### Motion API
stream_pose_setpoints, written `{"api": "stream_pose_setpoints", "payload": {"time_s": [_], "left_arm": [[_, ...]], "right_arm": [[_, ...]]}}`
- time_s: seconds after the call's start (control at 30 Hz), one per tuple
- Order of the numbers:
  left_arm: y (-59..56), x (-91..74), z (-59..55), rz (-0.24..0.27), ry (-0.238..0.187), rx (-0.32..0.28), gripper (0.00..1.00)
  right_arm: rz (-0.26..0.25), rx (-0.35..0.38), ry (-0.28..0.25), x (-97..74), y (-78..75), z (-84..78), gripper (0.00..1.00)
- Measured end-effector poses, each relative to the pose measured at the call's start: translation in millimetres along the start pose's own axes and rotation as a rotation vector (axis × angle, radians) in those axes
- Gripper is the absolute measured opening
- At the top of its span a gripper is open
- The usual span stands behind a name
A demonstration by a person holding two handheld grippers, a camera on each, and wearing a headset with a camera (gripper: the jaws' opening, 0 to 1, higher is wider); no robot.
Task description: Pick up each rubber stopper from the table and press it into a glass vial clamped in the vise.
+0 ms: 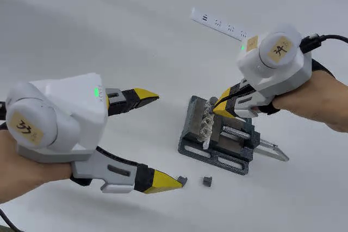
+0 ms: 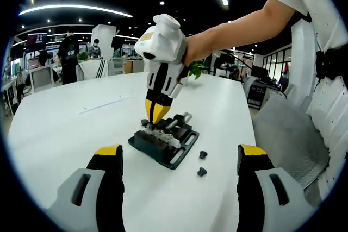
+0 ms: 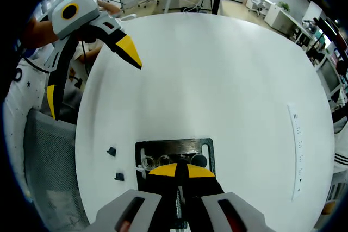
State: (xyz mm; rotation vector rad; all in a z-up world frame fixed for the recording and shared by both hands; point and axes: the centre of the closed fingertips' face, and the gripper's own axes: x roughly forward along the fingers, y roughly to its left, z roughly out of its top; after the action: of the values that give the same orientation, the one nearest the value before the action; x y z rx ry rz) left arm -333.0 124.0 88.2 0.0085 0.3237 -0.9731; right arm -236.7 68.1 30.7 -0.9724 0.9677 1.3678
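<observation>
The white bench (image 1: 109,25) is carrying everything in the scene. Over its near left side, in the head view, the left gripper (image 1: 169,138) is hovering above the surface with its fingers (image 1: 145,96) spreading wide and nothing between them; its lower fingertip is sitting just beside one loose stopper. In the left gripper view the same two fingers (image 2: 109,153) are standing far apart at the bottom, framing the vise.

The right gripper (image 1: 219,110) is reaching in from the right, angling down over the near end of the vise. Its fingers (image 3: 163,170) are lying close together with just a thin slit between them, and nothing is showing in that slit. From the left gripper view, the right gripper (image 2: 156,113) is pointing almost straight down at the row of vials.

The dark grey vise (image 1: 239,150) is sitting on the bench near the middle, its screw handle pointing away to the right. A long white power strip (image 1: 217,24) is lying well apart from it, farther back.

The glass vials (image 1: 205,126) are standing in a row between the vise faces. One of them is wearing a dark stopper (image 1: 213,101), just beside the right gripper's tips; in the right gripper view, two others (image 3: 155,161) are looking clear and open.

Two small dark rubber stoppers are resting on the bench in front of the vise, one (image 1: 206,181) near its corner and the other (image 1: 182,179) just left of it.
</observation>
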Motion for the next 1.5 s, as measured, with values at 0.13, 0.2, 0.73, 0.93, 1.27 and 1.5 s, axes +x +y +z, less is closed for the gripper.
{"api": "stream_pose_setpoints", "payload": {"time_s": [0.13, 0.2, 0.73, 0.93, 1.27, 1.5], "left_arm": [[0.8, 0.6, -0.7, 0.000, -0.001, 0.000, 0.85], [0.9, 1.0, -0.4, 0.000, -0.004, -0.002, 0.85], [1.4, 5.2, 2.3, -0.005, -0.015, -0.002, 0.85], [1.5, 6.3, 3.3, -0.006, -0.016, 0.000, 0.85], [2.7, 6.7, 4.8, -0.005, -0.020, -0.001, 0.85], [2.6, 7.3, 5.0, -0.005, -0.020, 0.000, 0.84]], "right_arm": [[0.007, -0.004, 0.006, 0.4, 0.7, 0.5, 0.00], [0.009, -0.006, 0.009, 0.8, 0.1, 1.3, 0.00], [0.021, -0.004, 0.033, 1.9, -1.1, 0.9, 0.00], [0.022, -0.005, 0.038, 2.5, -1.2, 0.7, 0.00], [0.030, -0.004, 0.047, 2.6, 0.7, 0.5, 0.00], [0.033, -0.010, 0.055, 3.0, 1.3, 1.3, 0.00]]}}
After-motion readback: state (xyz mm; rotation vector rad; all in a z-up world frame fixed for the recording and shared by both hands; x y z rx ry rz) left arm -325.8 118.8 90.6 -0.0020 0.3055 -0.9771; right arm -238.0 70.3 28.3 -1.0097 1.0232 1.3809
